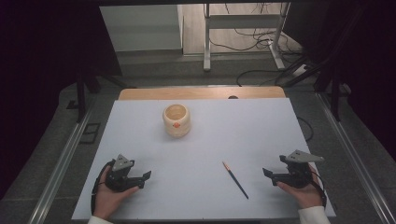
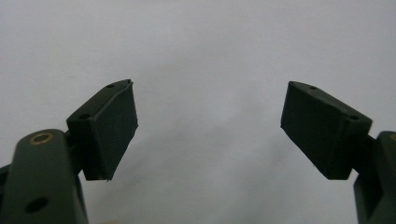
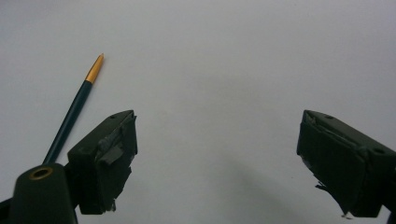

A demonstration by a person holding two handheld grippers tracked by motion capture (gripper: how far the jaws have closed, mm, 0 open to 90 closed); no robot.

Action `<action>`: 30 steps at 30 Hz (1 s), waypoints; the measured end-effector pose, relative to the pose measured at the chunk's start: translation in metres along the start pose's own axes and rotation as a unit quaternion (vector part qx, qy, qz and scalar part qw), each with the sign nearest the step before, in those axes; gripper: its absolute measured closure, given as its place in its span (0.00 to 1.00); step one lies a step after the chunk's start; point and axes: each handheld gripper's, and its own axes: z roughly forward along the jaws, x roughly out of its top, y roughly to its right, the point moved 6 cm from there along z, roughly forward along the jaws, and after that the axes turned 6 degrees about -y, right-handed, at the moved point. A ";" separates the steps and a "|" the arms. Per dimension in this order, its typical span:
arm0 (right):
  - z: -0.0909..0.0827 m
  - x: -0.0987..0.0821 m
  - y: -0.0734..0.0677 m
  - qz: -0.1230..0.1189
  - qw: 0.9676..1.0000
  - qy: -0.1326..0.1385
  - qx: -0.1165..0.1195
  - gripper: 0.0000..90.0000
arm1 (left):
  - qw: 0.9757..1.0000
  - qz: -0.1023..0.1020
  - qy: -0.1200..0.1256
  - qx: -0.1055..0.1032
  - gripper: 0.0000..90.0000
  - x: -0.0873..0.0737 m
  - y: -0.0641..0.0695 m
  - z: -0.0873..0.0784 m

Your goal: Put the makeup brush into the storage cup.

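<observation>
A pale wooden cup (image 1: 176, 120) with an orange mark on its front stands upright at the middle back of the white table (image 1: 210, 140). A thin dark pencil-like stick (image 1: 235, 179) with an orange tip lies flat at the front, right of centre; the right gripper view has the stick (image 3: 74, 112) left of the jaws. My left gripper (image 1: 145, 179) rests at the front left in a hand, open and holding nothing (image 2: 209, 126). My right gripper (image 1: 267, 174) sits at the front right, just right of the stick, also open and holding nothing (image 3: 217, 158).
Dark curtains flank the table on both sides. Metal rails run along the floor at left and right. Behind the table, a wooden edge (image 1: 201, 92) shows, then a desk frame (image 1: 243, 28) and loose cables on the floor.
</observation>
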 end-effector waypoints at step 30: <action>-0.011 0.004 0.009 0.043 0.998 -0.022 -0.033 0.17 | 1.000 0.018 0.011 -0.017 0.20 0.010 0.006 0.000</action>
